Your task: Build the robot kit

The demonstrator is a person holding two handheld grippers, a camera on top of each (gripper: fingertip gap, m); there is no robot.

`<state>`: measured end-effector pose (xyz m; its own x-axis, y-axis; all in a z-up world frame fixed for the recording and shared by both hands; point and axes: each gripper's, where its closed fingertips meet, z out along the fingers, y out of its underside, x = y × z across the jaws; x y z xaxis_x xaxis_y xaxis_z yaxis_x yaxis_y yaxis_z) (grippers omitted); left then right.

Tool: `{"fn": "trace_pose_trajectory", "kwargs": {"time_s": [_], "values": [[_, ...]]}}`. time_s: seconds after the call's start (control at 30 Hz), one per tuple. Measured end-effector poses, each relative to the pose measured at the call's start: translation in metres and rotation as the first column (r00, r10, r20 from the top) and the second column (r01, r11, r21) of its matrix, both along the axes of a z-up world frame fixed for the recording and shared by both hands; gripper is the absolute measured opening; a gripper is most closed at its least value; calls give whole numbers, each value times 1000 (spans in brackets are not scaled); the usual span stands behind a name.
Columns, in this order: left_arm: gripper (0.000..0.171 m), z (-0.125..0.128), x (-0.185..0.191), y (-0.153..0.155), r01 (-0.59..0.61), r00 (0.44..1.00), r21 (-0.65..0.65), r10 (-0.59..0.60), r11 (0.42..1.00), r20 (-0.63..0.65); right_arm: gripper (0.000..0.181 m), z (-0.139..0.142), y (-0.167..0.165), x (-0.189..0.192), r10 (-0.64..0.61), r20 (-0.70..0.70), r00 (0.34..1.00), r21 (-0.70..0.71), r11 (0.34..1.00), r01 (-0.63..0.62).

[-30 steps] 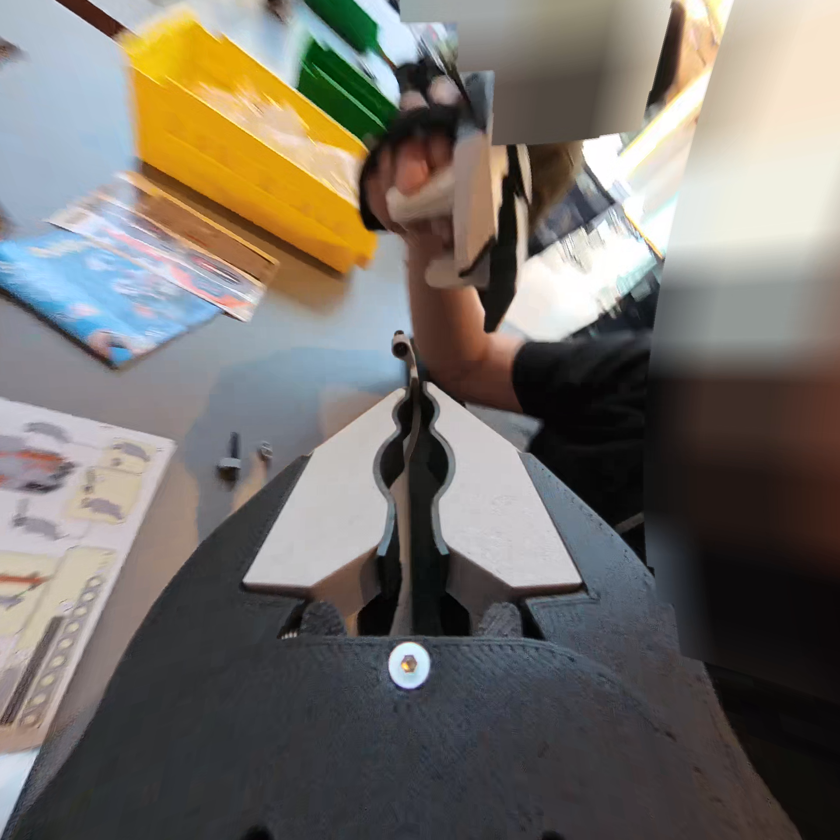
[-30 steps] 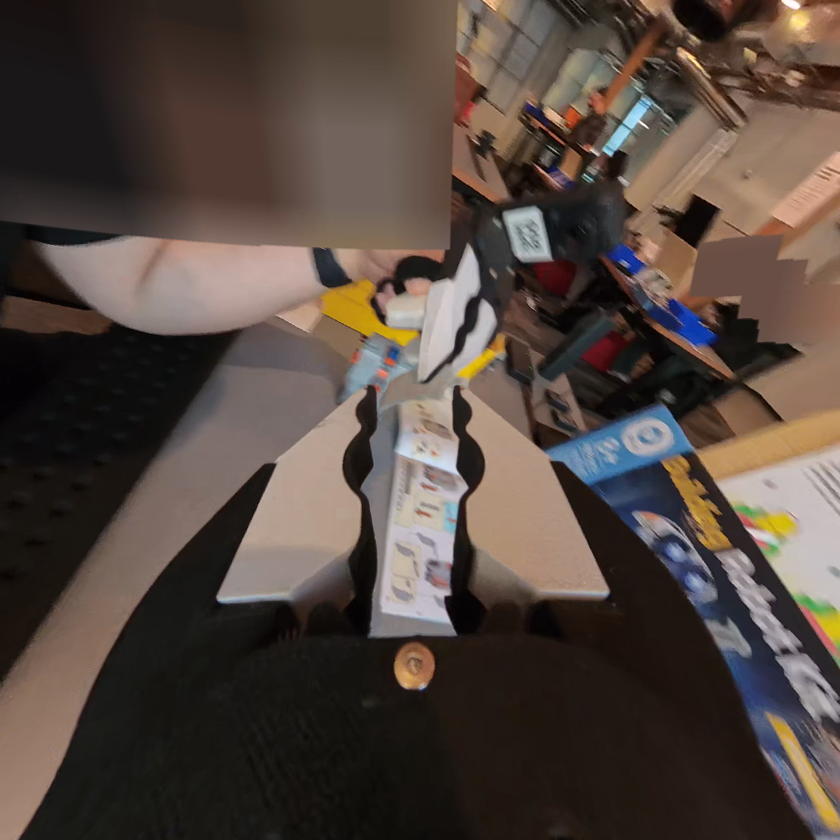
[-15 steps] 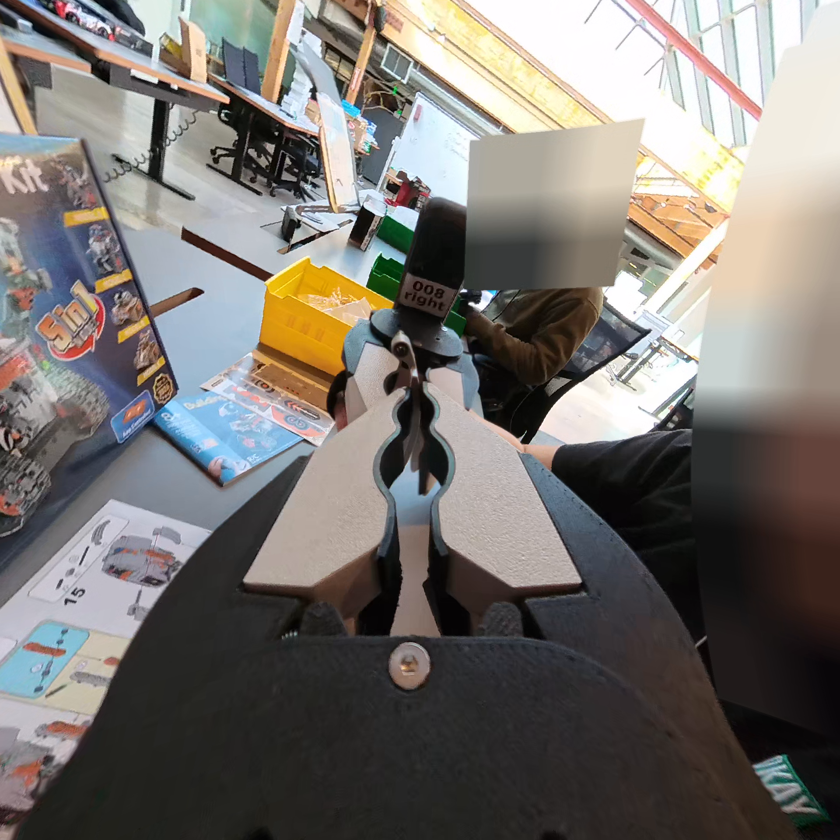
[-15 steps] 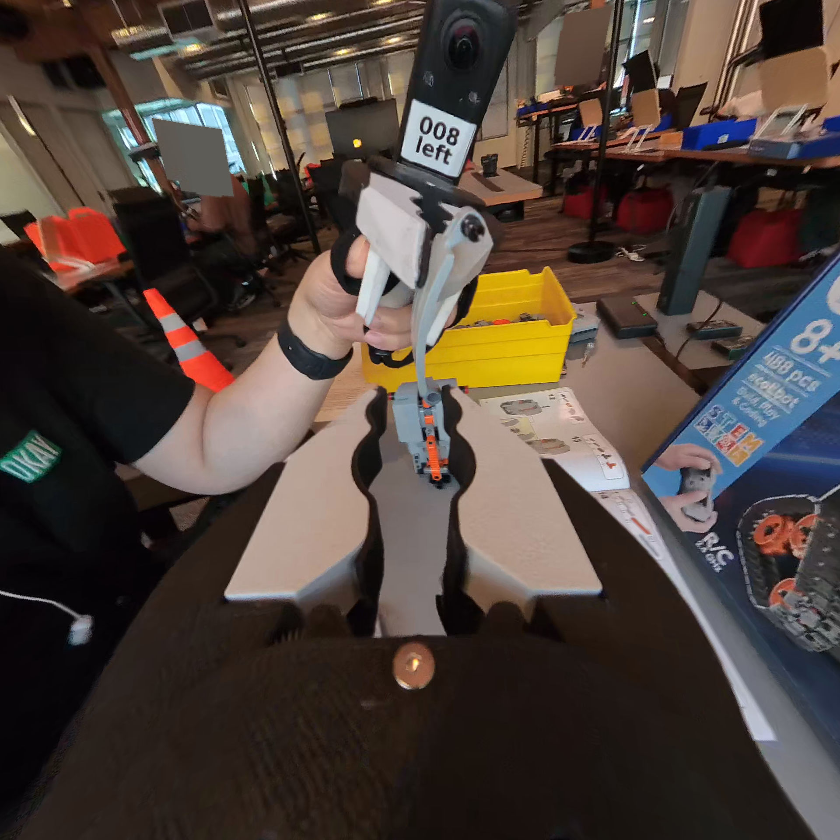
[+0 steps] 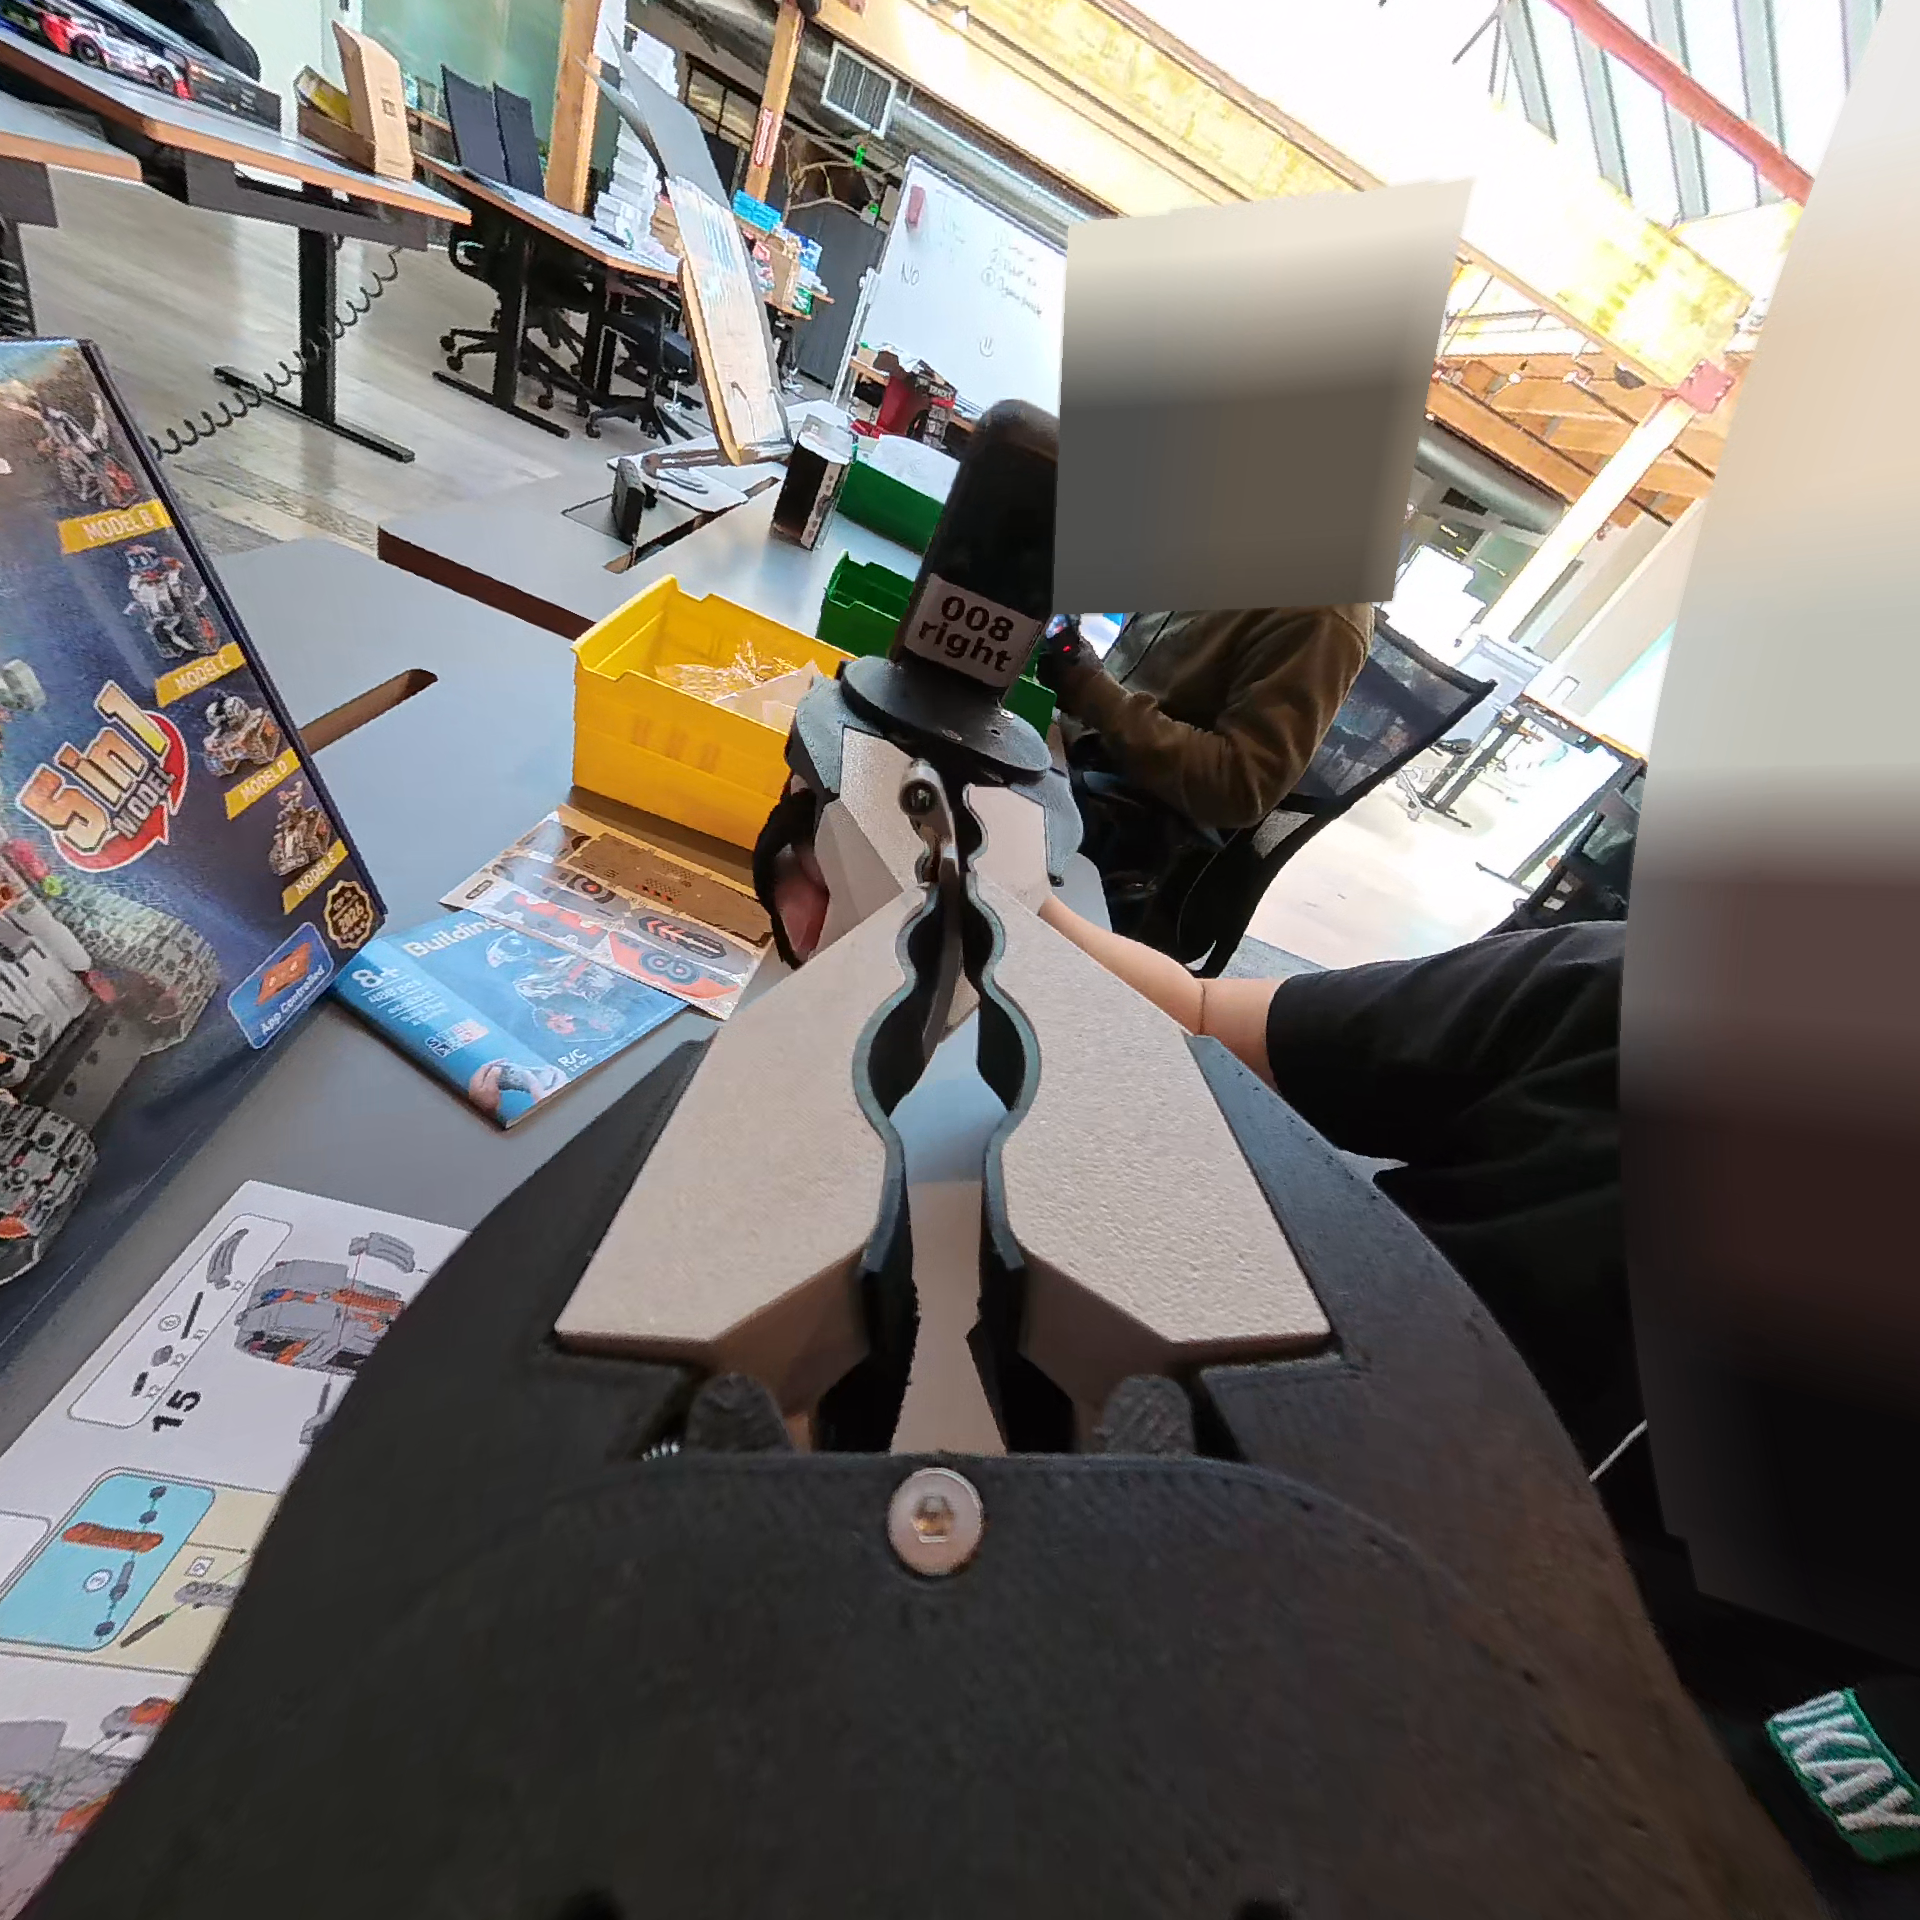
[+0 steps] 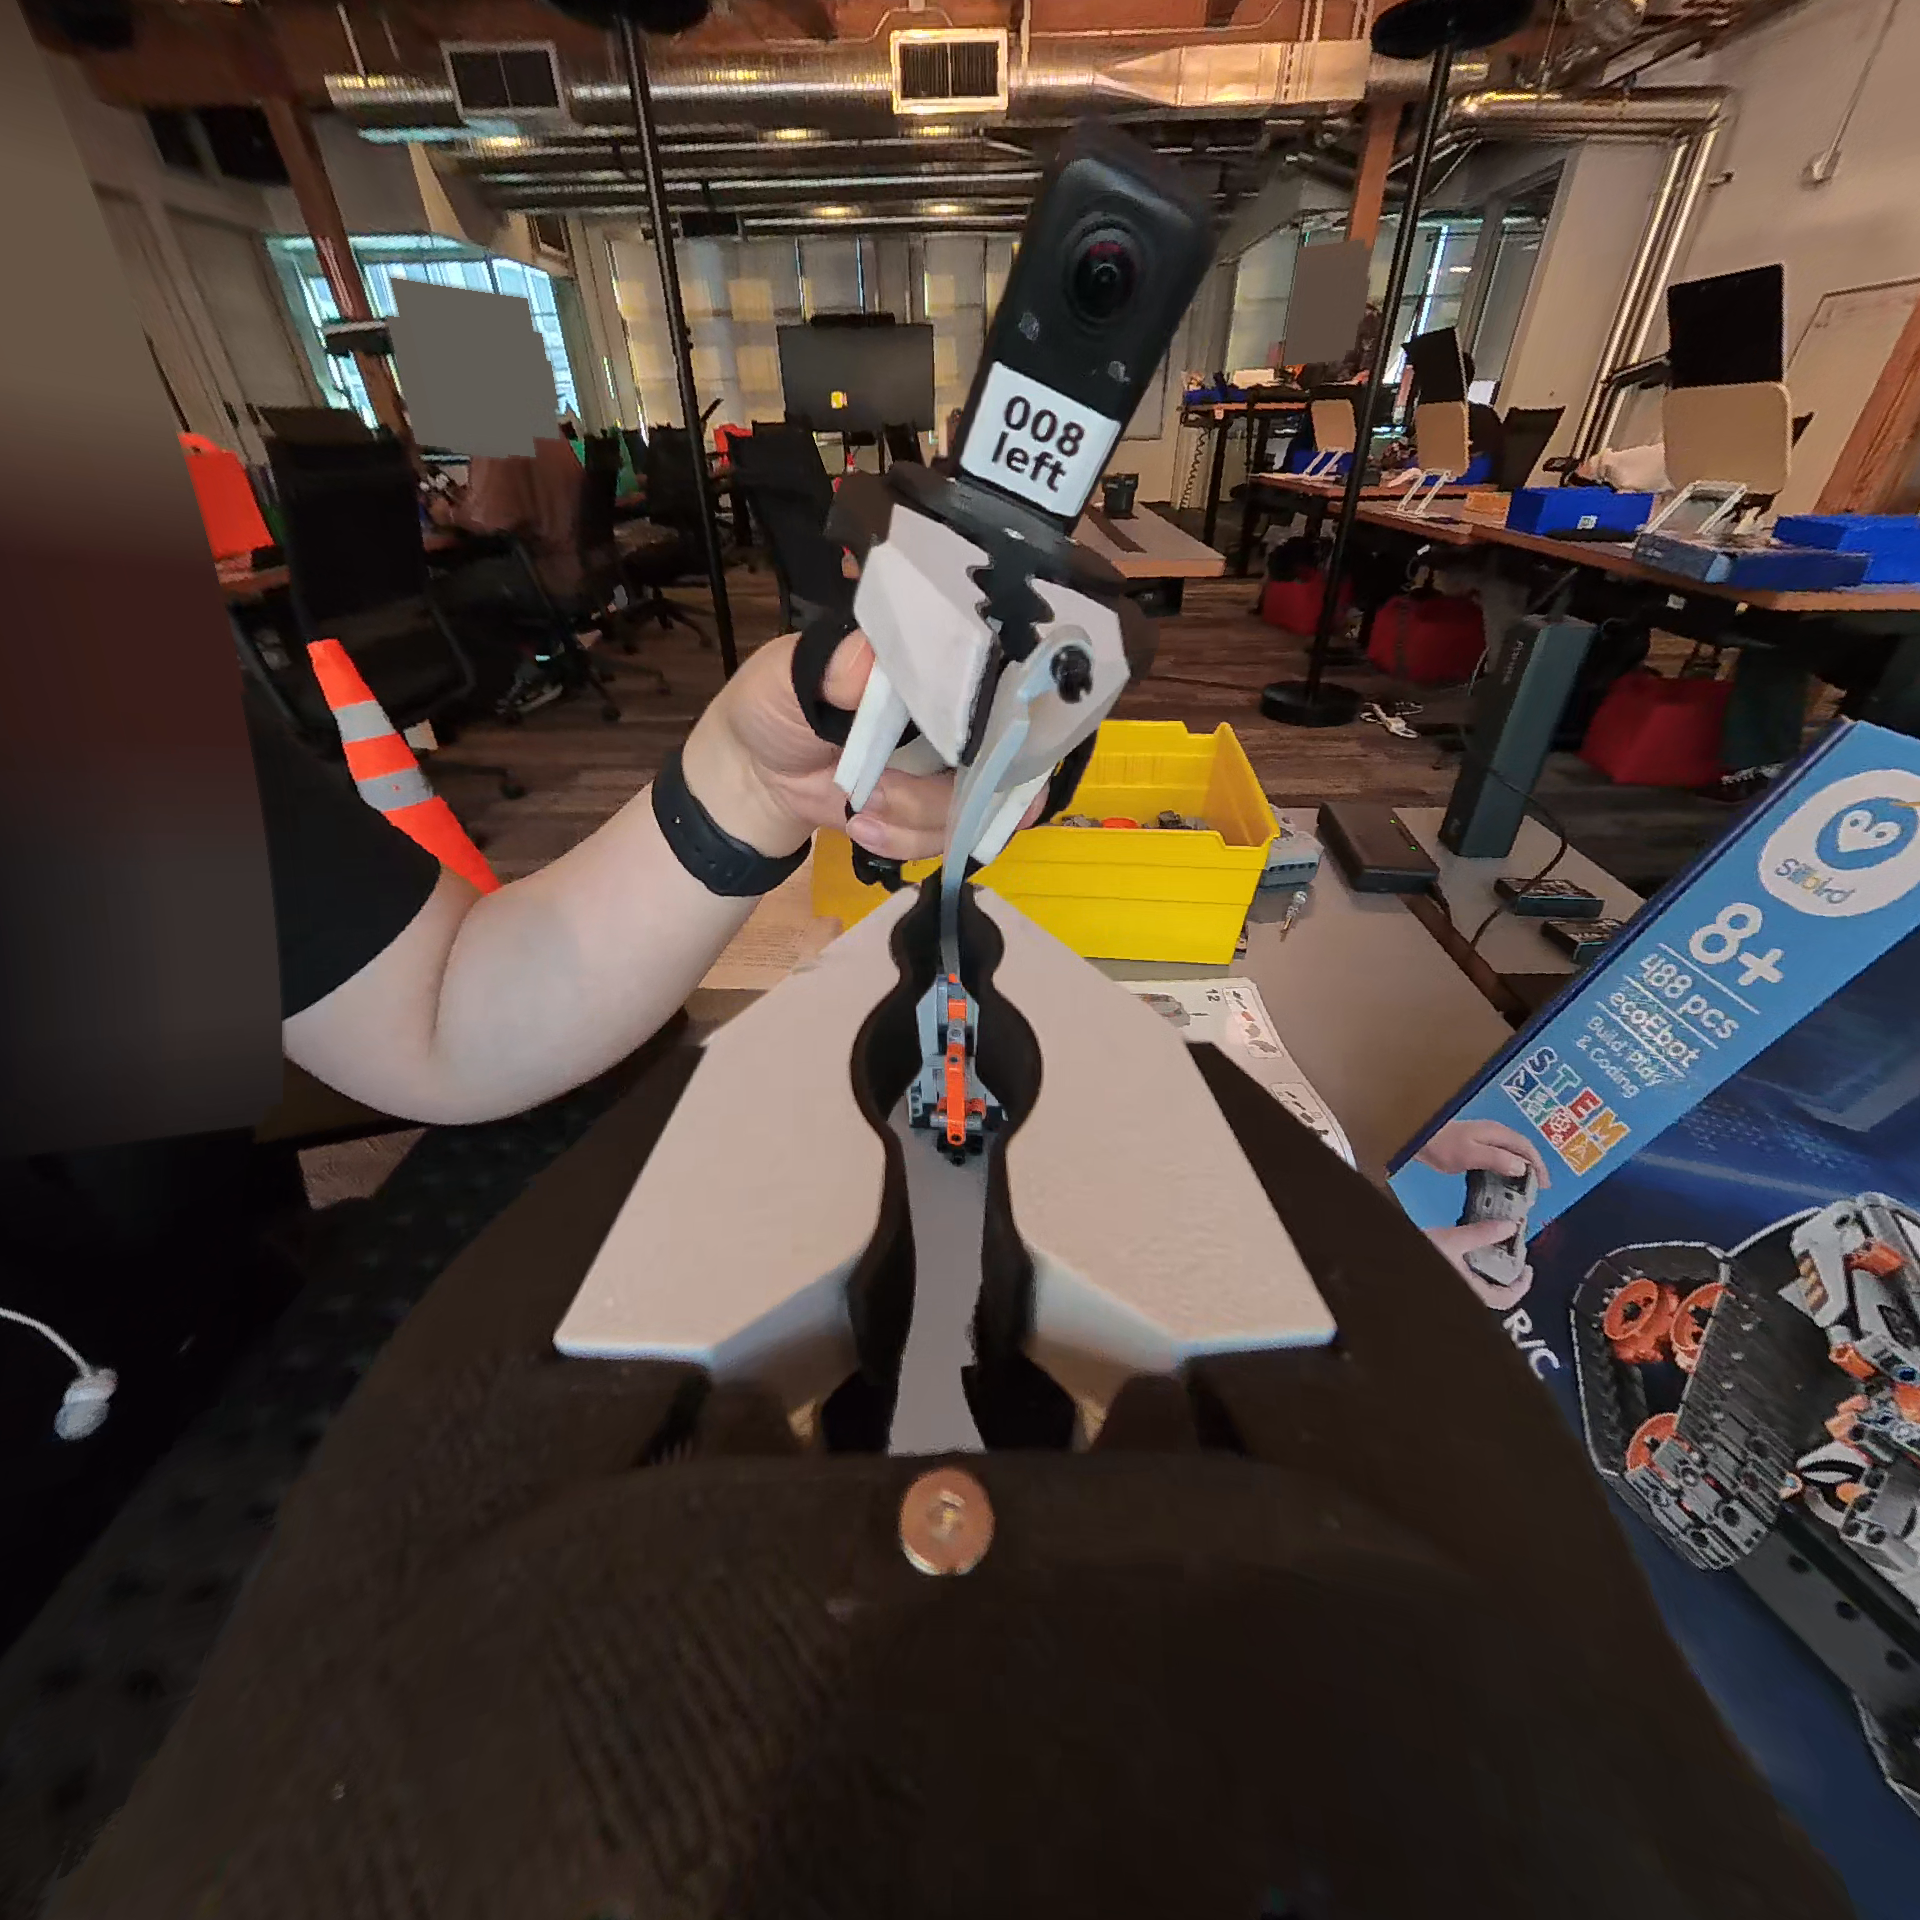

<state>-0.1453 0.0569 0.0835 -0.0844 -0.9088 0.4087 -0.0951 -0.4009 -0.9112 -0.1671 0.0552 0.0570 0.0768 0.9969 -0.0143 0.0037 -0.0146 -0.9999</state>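
Right wrist view: left tool tight on grey beam (lower end obscured); right tool indeterminate.

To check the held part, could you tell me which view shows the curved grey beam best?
Right wrist view: the curved grey beam shows side-on, gripped by the left tongs. Left wrist view shows it foreshortened.

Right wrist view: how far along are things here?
Already built: a small grey-orange assembly, seen between the fingers of the right gripper; whether gripped is unclear. In hand: the left gripper is shut on a grey curved beam reaching down toward it. Left: loose parts in the yellow bin.
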Motion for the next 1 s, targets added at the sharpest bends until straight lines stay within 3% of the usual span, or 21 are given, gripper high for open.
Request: {"fn": "trace_pose_trajectory", "kwargs": {"time_s": [0.13, 0.43, 0.53, 0.63, 0.87, 1.0], "values": [[1, -2, -1, 2, -2, 1000, -28, 2, 1000, 1, 0, -2, 1, 2, -3, 10, 1000, 9, 1000, 2], [25, 5, -10, 21, -80, 994, -113, 87, 990, 61, 1, -16, 3, 3, 35, 48, 998, -38, 999, -34], [23, 1, -7, 19, -65, 997, -122, 70, 990, 44, 1, -21, 2, 1, 48, 66, 997, -46, 998, -45], [4, -3, -5, 16, -47, 998, -123, 51, 991, 23, 1, -24, 1, 0, 60, 75, 995, -49, 997, -57], [4, -7, -8, 22, -81, 997, -125, 82, 989, 0, 1, -26, 4, 1, 58, 67, 996, -60, 997, -54], [14, -6, -11, 25, -83, 996, -173, 87, 981, 16, 1, -25, 6, 3, 54, 51, 997, -68, 996, -50]]}}
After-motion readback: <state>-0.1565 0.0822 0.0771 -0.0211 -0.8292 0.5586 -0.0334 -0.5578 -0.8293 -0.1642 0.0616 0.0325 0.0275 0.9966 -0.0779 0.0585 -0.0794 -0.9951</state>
